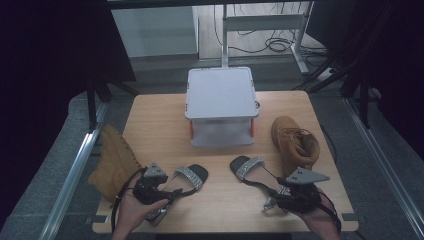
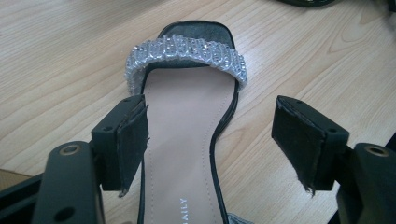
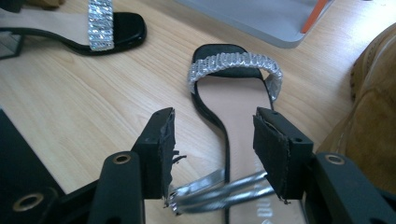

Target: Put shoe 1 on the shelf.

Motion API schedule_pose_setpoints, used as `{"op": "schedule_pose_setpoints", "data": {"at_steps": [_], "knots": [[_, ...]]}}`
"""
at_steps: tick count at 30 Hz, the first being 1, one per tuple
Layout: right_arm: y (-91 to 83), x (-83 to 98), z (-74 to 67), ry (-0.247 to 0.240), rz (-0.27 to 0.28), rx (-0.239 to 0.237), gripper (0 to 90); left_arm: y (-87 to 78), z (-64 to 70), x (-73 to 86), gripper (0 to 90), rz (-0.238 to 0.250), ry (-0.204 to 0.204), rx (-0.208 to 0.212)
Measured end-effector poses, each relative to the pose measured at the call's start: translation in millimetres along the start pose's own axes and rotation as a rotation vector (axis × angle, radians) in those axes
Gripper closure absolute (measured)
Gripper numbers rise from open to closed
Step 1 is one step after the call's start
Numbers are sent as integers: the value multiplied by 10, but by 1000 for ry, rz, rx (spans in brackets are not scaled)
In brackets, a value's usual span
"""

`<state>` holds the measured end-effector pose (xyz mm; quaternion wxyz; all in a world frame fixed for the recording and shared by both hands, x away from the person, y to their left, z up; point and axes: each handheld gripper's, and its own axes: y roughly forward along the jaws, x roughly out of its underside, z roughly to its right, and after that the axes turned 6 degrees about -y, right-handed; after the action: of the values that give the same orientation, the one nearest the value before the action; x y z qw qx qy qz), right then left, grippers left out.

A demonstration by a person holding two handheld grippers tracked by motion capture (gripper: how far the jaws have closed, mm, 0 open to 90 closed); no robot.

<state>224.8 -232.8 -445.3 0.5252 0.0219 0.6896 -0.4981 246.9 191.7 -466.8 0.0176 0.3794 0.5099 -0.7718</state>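
Observation:
Two black sandals with glittering silver toe bands lie on the wooden table (image 1: 160, 125). The left sandal (image 1: 192, 176) (image 2: 187, 121) points away from my left gripper (image 1: 172, 192) (image 2: 210, 135). That gripper's jaws stand wide apart over the insole and touch nothing. The right sandal (image 1: 248, 167) (image 3: 233, 84) lies in front of my right gripper (image 1: 272, 200) (image 3: 215, 144). Its jaws are apart, with the sandal's silver ankle strap (image 3: 224, 191) lying loose between them and not pinched. A person's hands hold both grippers at the table's near edge.
A grey lidded box (image 1: 221, 102) (image 3: 261, 16) stands at the middle back of the table. A tan boot (image 1: 295, 142) (image 3: 373, 107) stands just right of the right sandal. Another tan boot (image 1: 112, 160) lies at the table's left edge.

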Motion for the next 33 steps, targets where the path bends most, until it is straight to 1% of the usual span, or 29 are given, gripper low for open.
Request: {"op": "schedule_pose_setpoints", "data": {"at_steps": [4,7,11,14,18,20,26,28,30,32,33], "knots": [[51,-113,41,-29,-47,-4,478,-22,-26,-20,275,-15,7,-13],[117,-161,82,-36,-78,-12,466,-26,-58,-15,276,-23,-3,-20],[207,-137,144,-19,-102,-19,465,42,-106,25,276,-67,-7,-37],[257,-92,164,-21,-119,-21,463,90,-128,58,276,-98,-5,-50],[287,-72,182,-15,-125,-24,462,160,-114,90,275,-155,15,-60],[300,-75,183,-15,-132,-25,462,183,-100,101,275,-176,27,-66],[347,-91,201,-25,-154,-21,444,287,-95,128,283,-241,42,-90],[375,-89,217,-25,-167,-17,444,321,-97,135,289,-261,45,-87],[410,-81,226,-27,-182,-13,444,353,-97,145,303,-268,43,-88],[451,-68,228,-30,-200,-7,444,367,-104,146,312,-276,36,-75],[472,-63,230,-29,-208,-5,443,369,-104,144,317,-278,36,-74]]}}
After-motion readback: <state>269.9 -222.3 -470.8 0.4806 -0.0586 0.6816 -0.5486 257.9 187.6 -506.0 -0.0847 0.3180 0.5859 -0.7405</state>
